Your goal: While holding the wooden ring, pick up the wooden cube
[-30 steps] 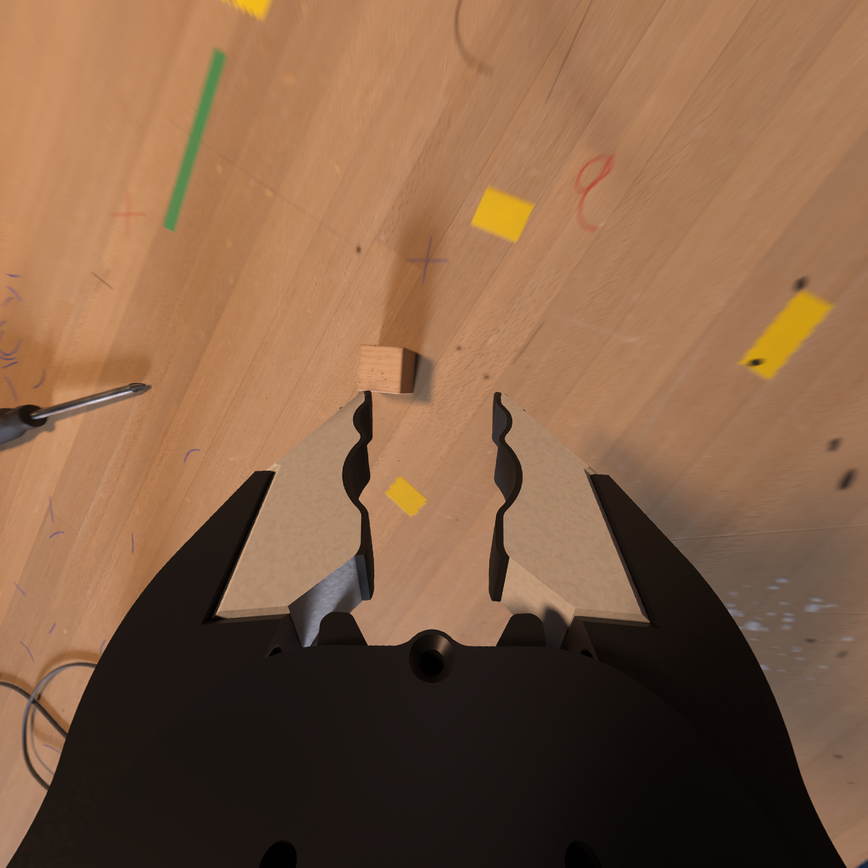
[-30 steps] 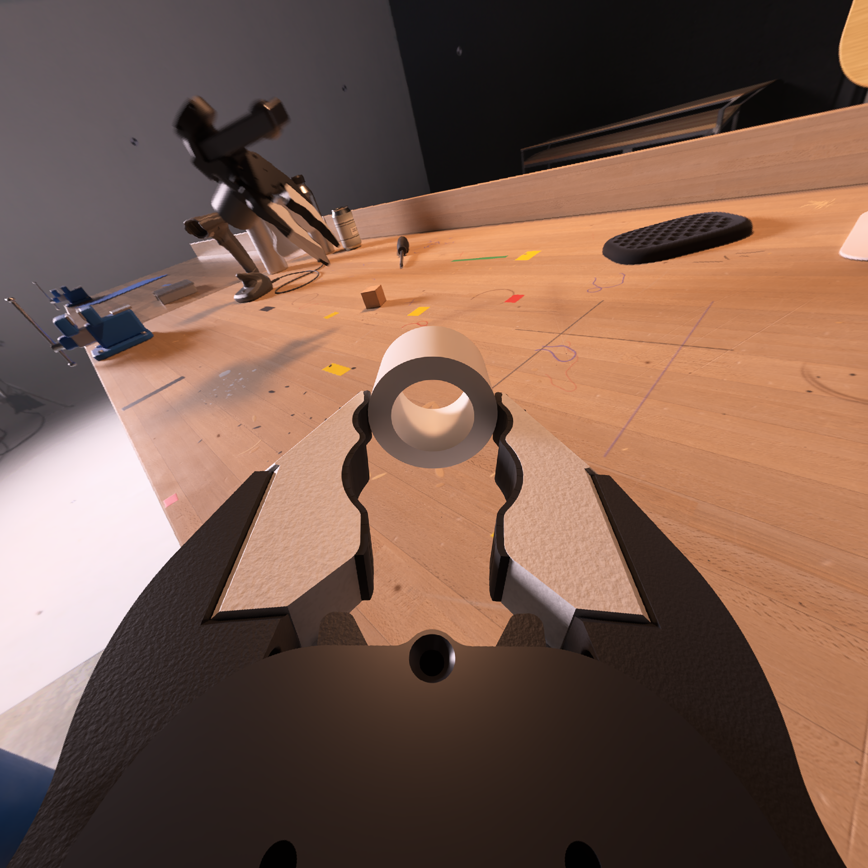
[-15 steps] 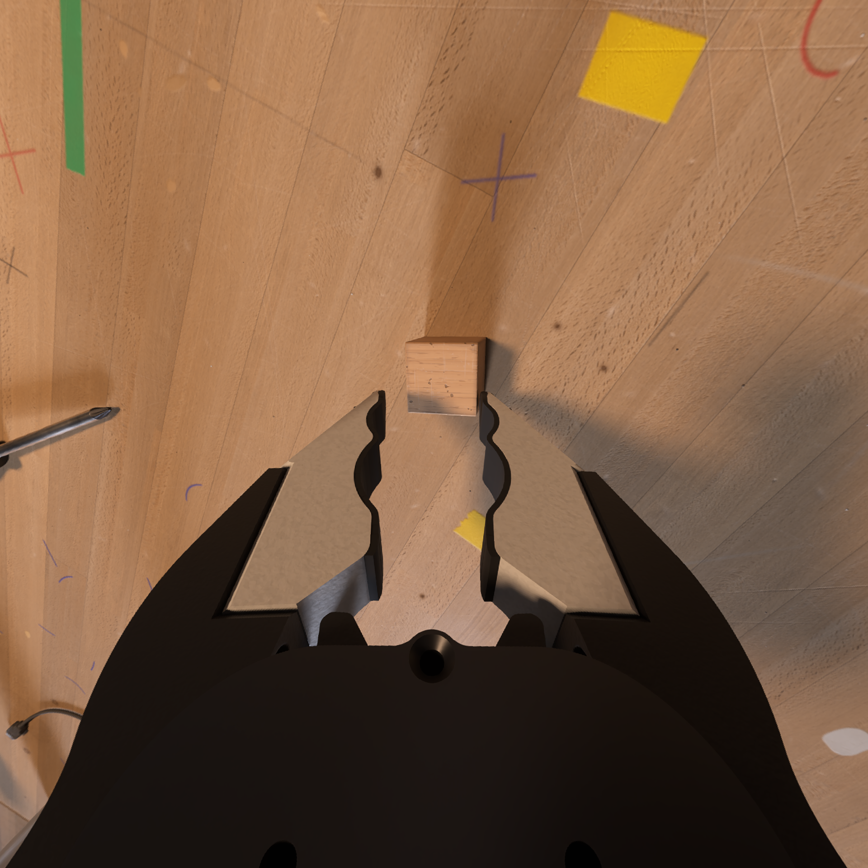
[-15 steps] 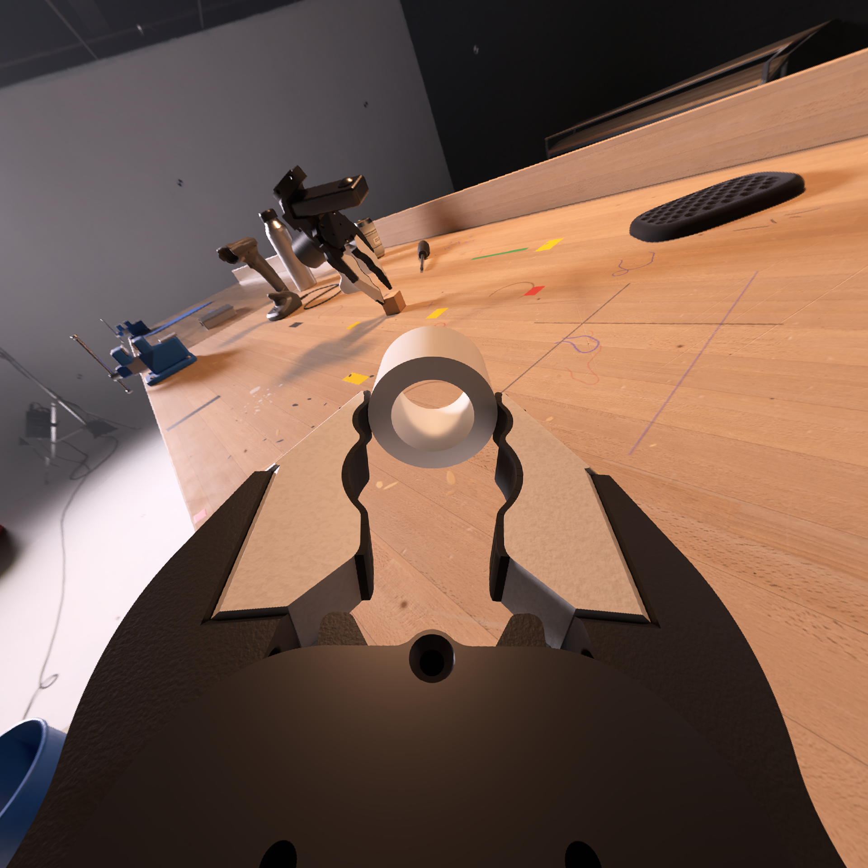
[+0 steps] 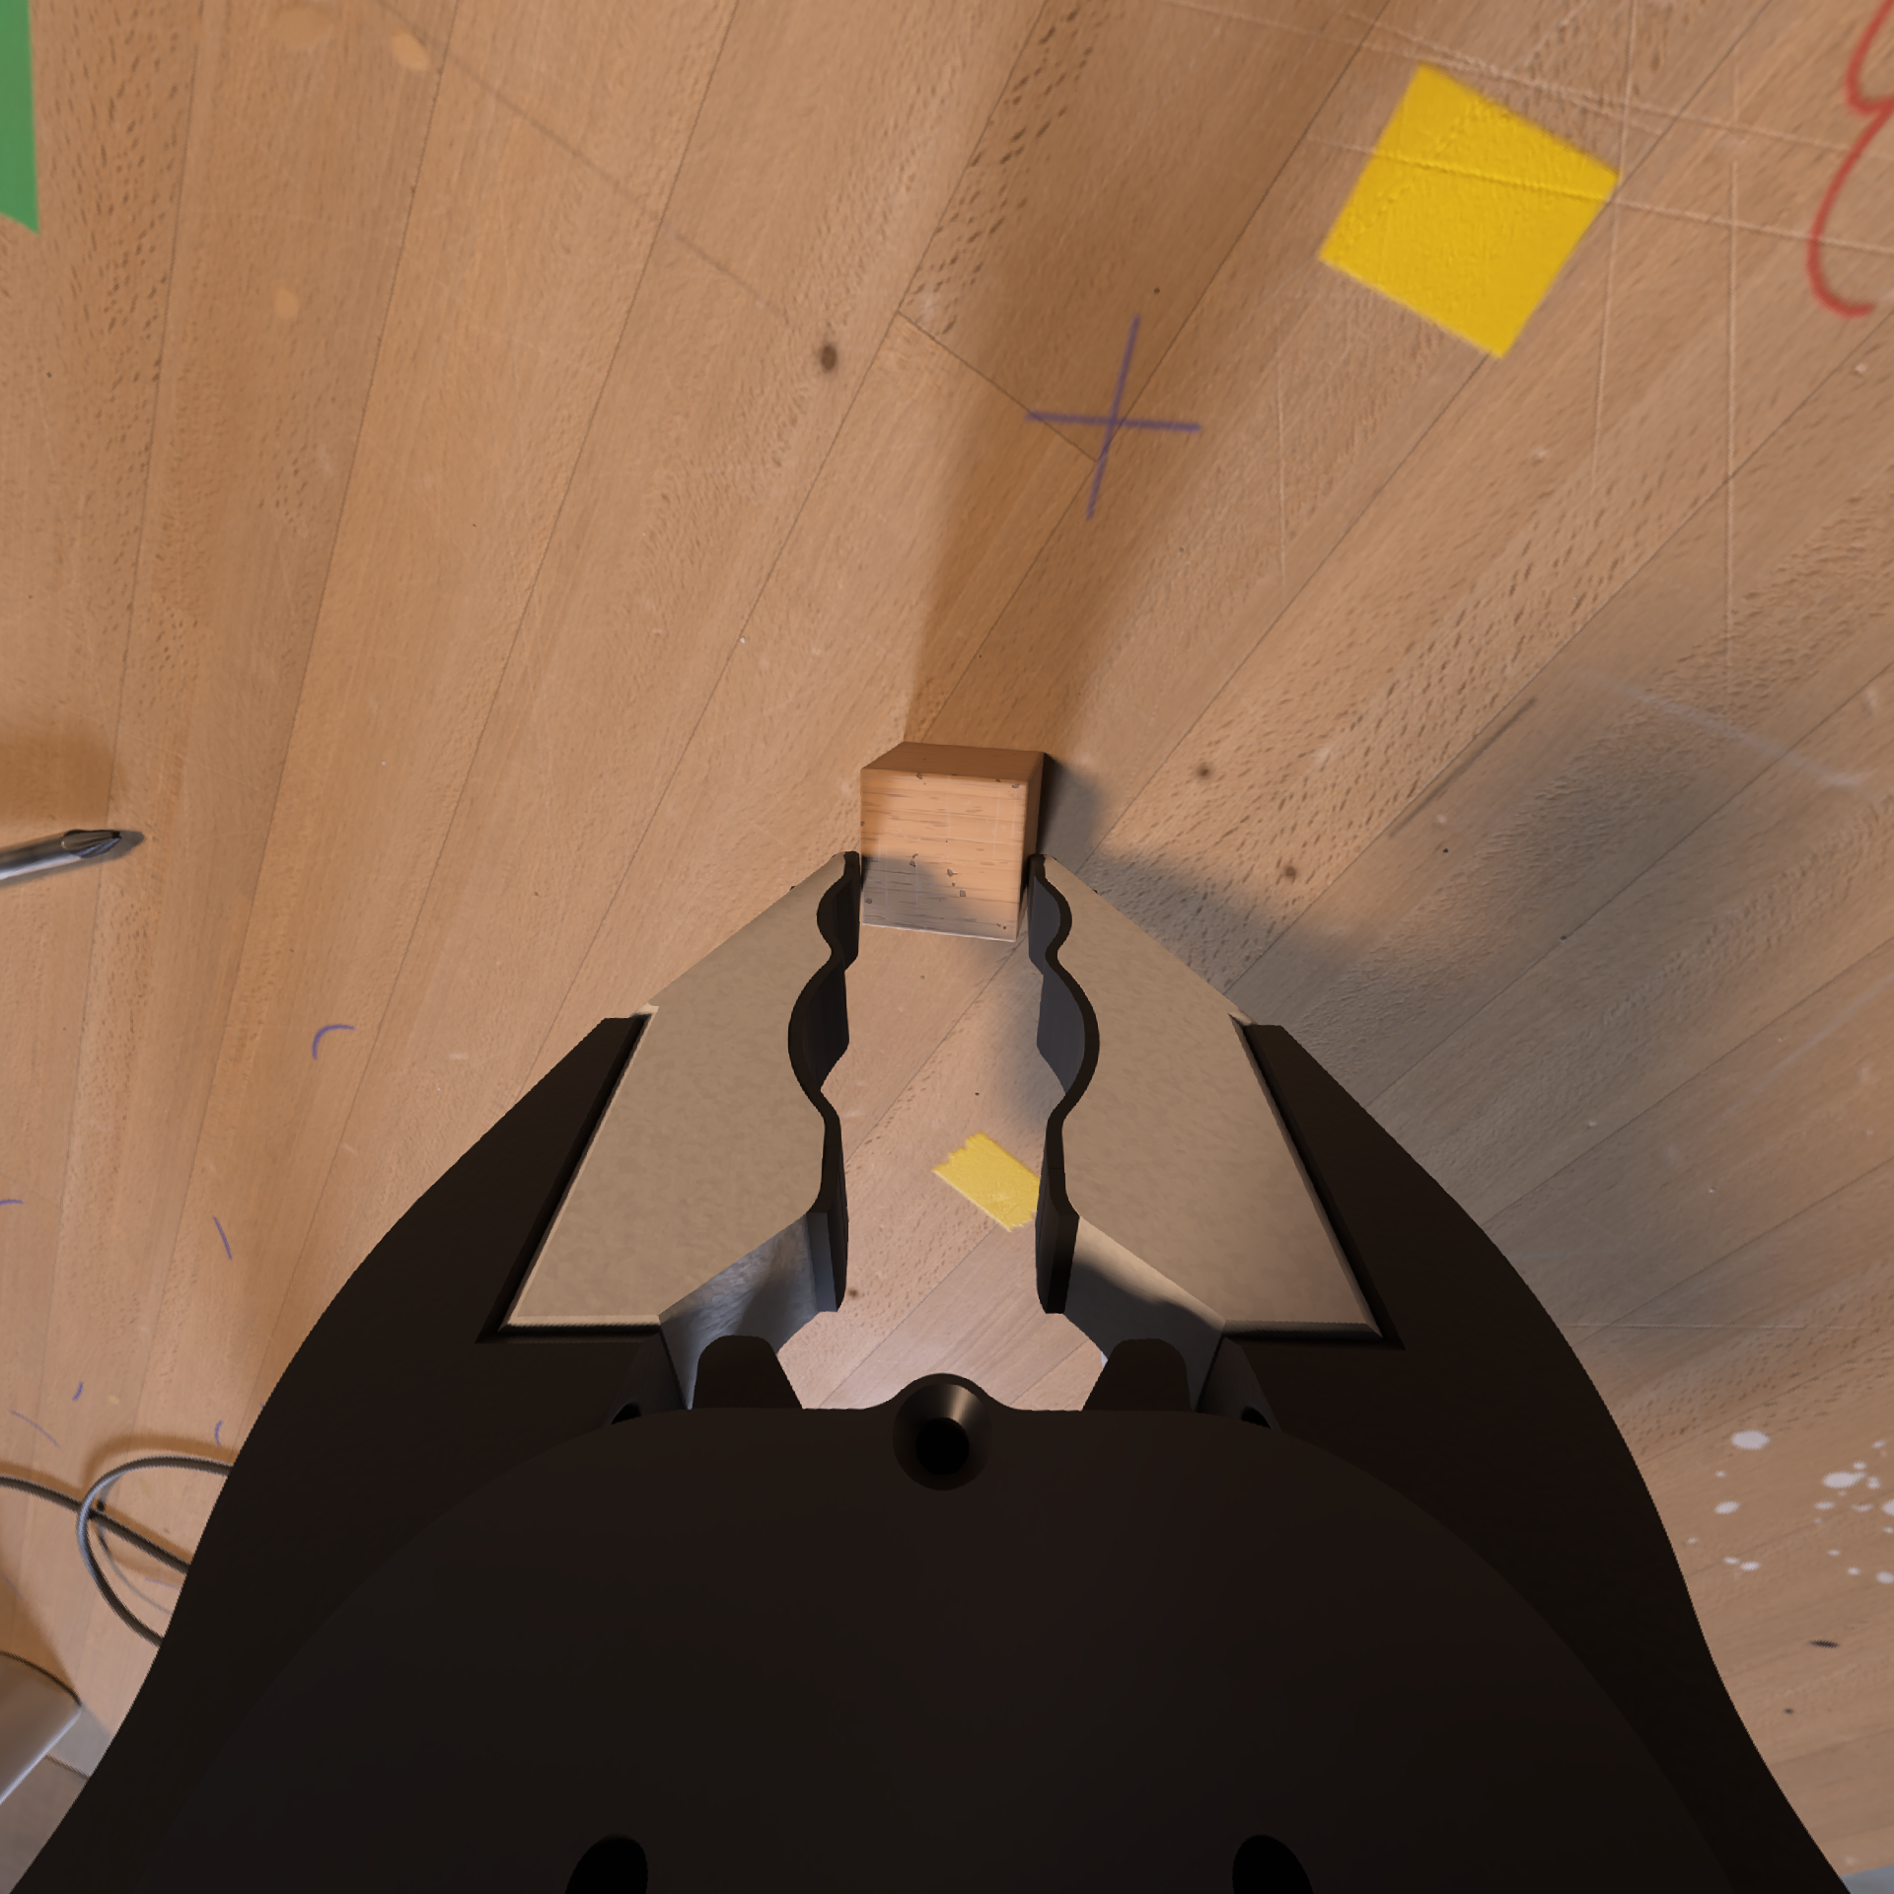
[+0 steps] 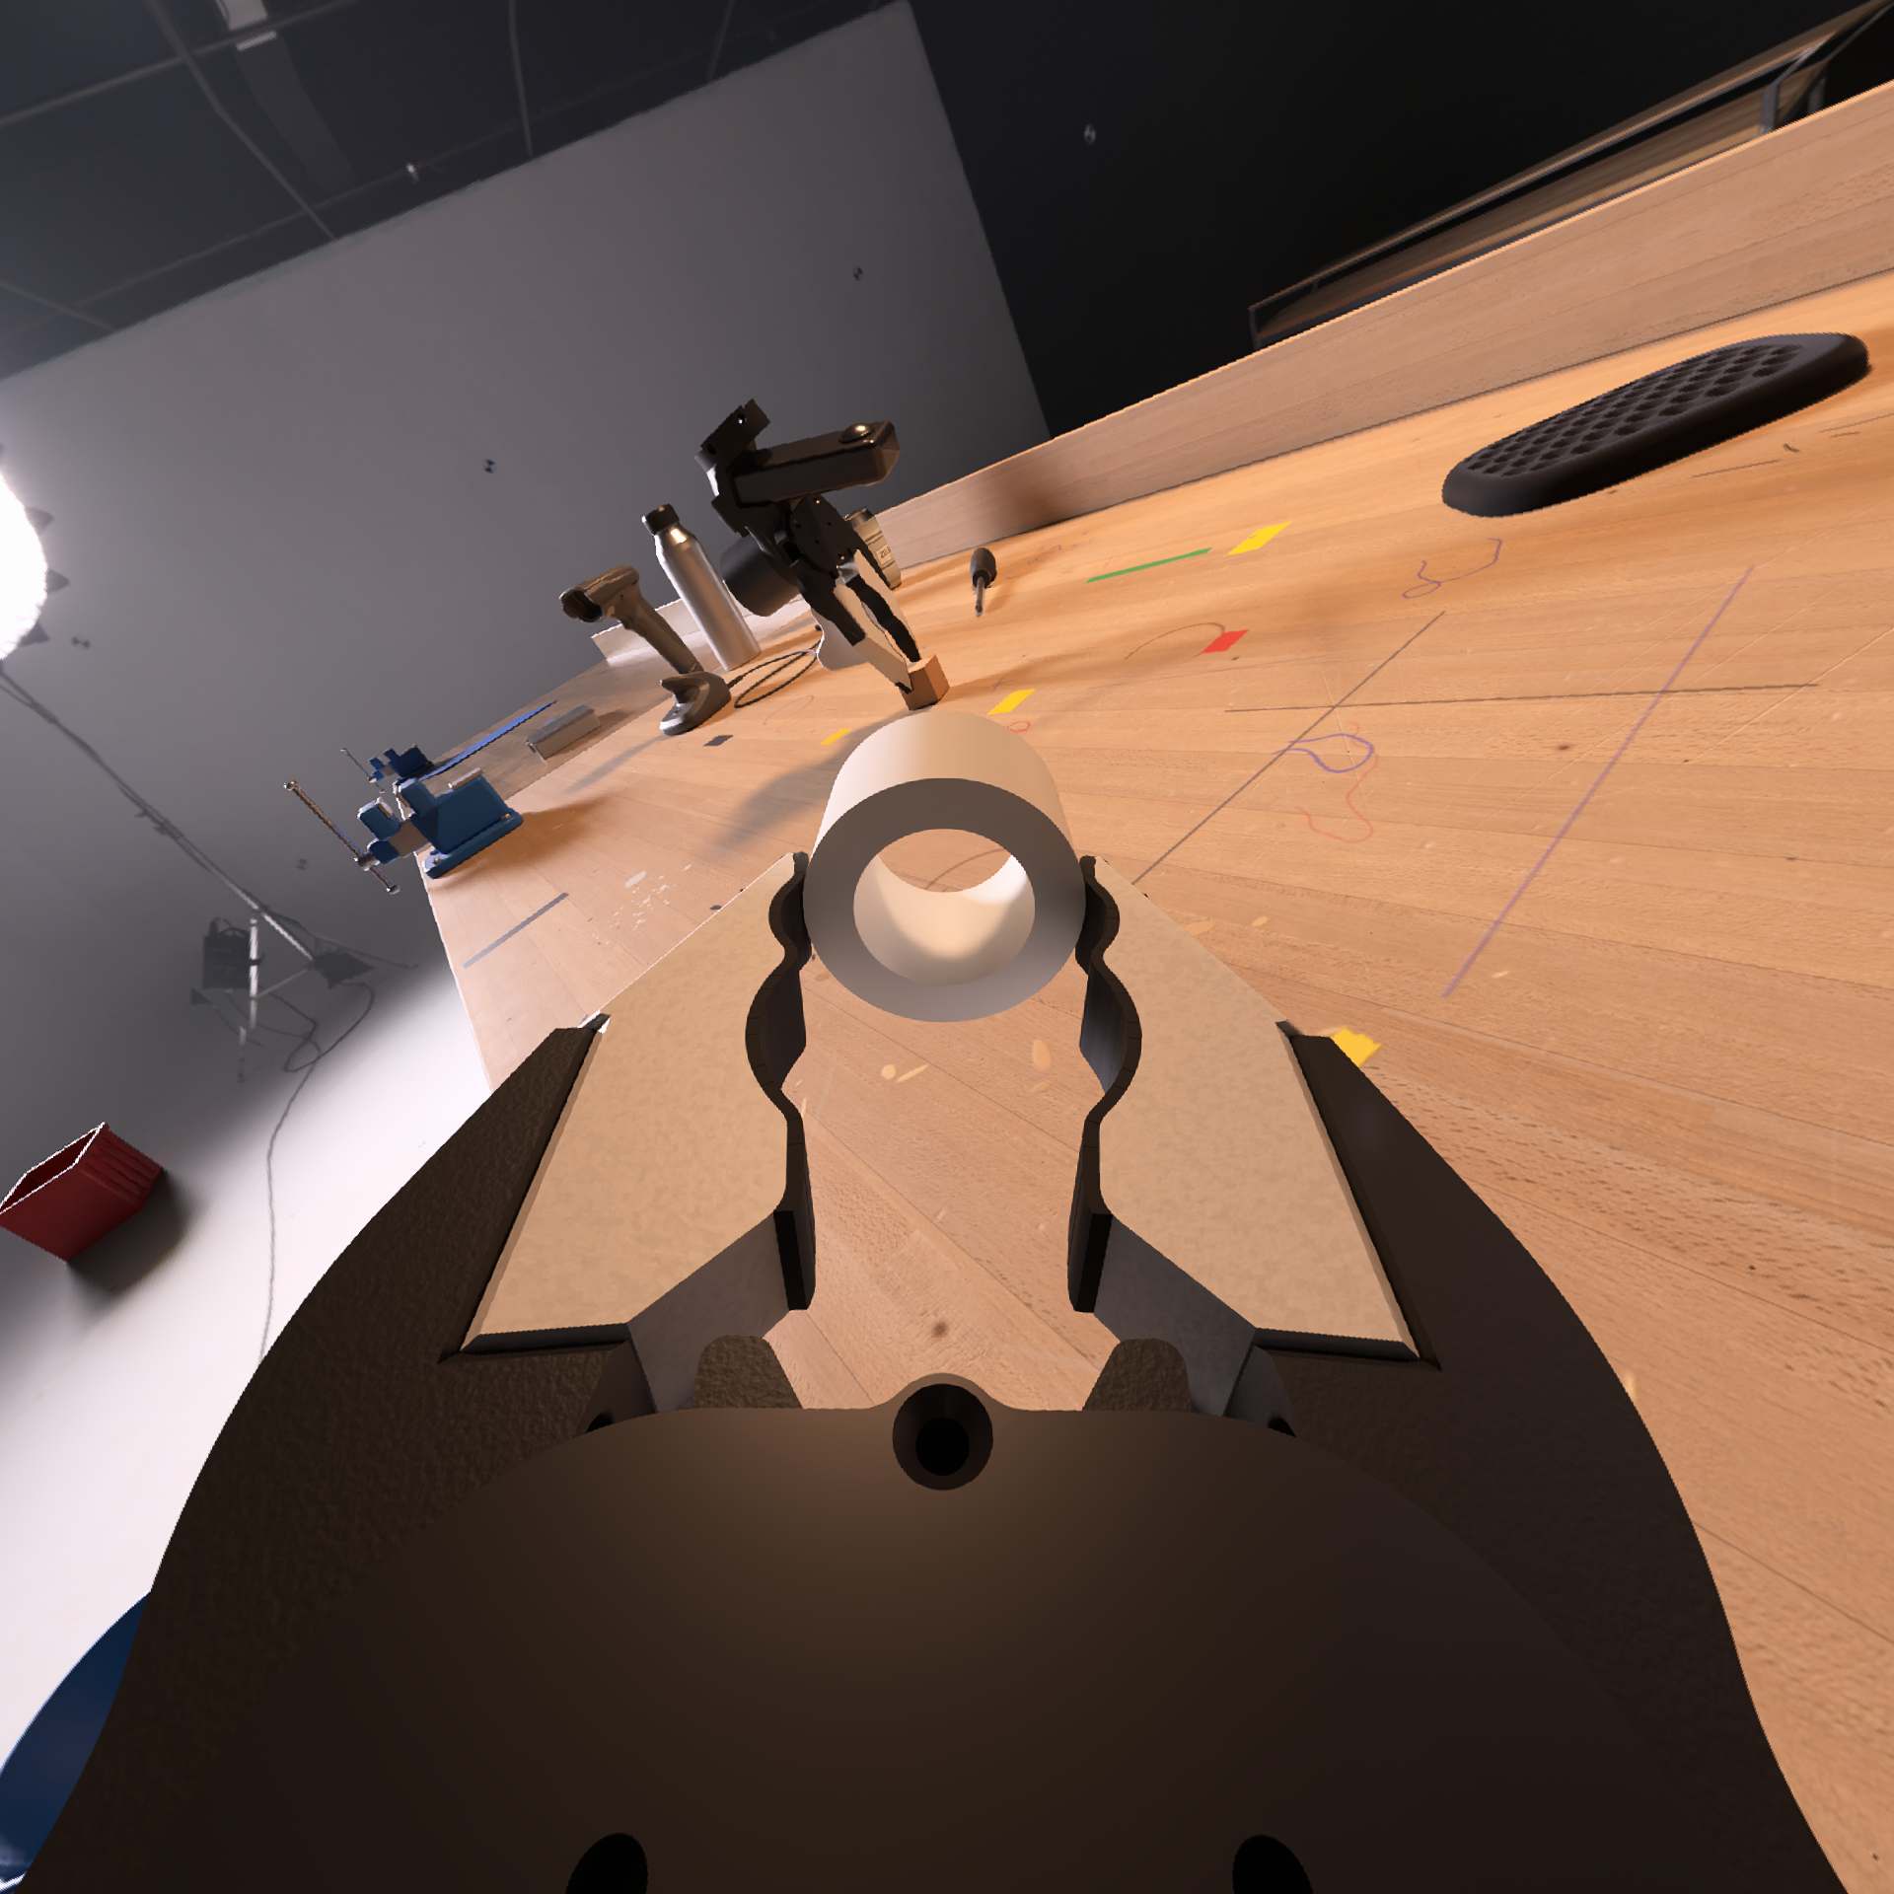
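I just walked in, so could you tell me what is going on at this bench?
The right claw is shut on the wooden ring, held above the workbench. The left claw has its fingertips on either side of the wooden cube, which sits on the bench. Whether the cube is gripped yet is unclear.

One cube (image 5: 944, 847), one ring (image 6: 941, 890), one screwdriver (image 6: 982, 570), two tongs (image 5: 941, 879).

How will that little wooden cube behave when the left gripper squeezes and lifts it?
The wooden cube looks rigid, so it probably won't deform. Its flat sides sit between the left gripper fingertips, so it likely won't roll. The tips reach only its near part, so it might pivot or slip when lifted.
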Controlling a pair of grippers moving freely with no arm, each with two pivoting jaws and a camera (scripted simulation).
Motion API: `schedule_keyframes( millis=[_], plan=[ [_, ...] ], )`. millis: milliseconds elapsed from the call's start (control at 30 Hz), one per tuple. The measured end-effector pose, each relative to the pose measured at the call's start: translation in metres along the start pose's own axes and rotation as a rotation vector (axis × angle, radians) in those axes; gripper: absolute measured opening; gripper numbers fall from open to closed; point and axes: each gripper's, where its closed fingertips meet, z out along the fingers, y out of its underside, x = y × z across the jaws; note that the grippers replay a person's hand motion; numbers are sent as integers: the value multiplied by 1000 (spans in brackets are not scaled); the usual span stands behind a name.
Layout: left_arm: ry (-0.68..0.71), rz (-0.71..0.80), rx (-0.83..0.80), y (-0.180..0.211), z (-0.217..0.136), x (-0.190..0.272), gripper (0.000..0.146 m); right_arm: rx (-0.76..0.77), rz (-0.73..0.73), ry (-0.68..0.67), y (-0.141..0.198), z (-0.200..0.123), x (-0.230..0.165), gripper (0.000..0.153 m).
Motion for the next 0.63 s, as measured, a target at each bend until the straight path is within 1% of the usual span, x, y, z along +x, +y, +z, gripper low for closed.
schedule_keyframes(
  millis=[100,167,267,333,433,467,533,633],
  plan=[
    [-12,-41,-1,2,-1,1,32,-3,-9,-3,0,0,-3,52],
    [-5,-95,48,6,-6,3,32,-3,-13,-5,0,0,-5,52],
    [78,-228,211,13,-30,12,32,-14,-31,3,2,0,-6,52],
    [159,-340,373,13,-59,21,32,-26,-83,24,2,1,-3,52],
    [329,-511,660,-3,-114,43,32,-57,-250,59,-4,12,6,52],
    [403,-573,727,-11,-130,54,32,-70,-301,59,-6,19,9,52],
    [585,-675,833,-33,-161,84,32,-78,-366,29,-12,39,10,52],
    [857,-735,935,-74,-193,136,32,-76,-398,-67,-26,76,4,52]
  ],
)
